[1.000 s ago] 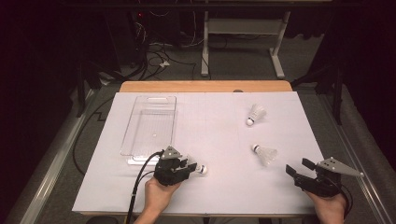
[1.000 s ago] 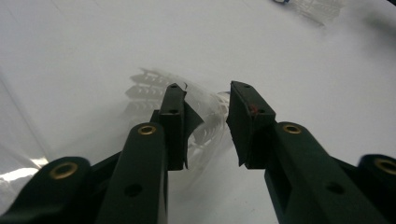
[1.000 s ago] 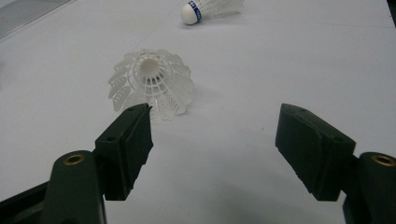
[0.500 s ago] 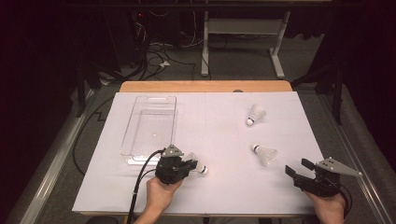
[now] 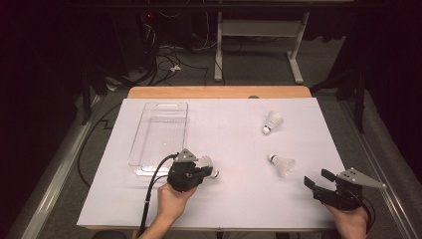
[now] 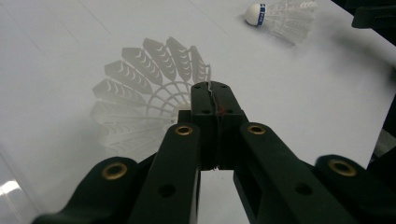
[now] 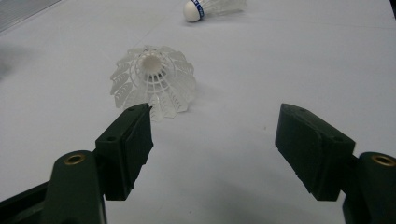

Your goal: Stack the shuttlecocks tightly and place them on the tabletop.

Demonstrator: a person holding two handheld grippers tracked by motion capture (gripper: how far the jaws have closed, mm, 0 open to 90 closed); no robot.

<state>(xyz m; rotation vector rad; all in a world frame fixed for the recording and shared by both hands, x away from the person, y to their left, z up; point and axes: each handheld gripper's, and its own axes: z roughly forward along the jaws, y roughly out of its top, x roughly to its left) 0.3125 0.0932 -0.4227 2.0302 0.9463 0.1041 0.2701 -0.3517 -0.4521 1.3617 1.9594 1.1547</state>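
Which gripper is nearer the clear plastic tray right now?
Left. The left gripper, jaws shut on a white plastic shuttlecock, sits just off the clear plastic tray's near right corner. The right gripper is far across the table.

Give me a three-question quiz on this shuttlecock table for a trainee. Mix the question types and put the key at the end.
1. Multiple choice: how many shuttlecocks are over the white sheet? A two, B three, C four.
2. True or false: the right tool is shut on a shuttlecock.
3. Short answer: what does the left tool grip, and by which part?

Key
1. B.
2. False. Its jaws stand apart, with nothing between them. The nearest shuttlecock lies just ahead of them.
3. A shuttlecock, by the rim of its skirt. The jaws have just been closing and now pinch it.
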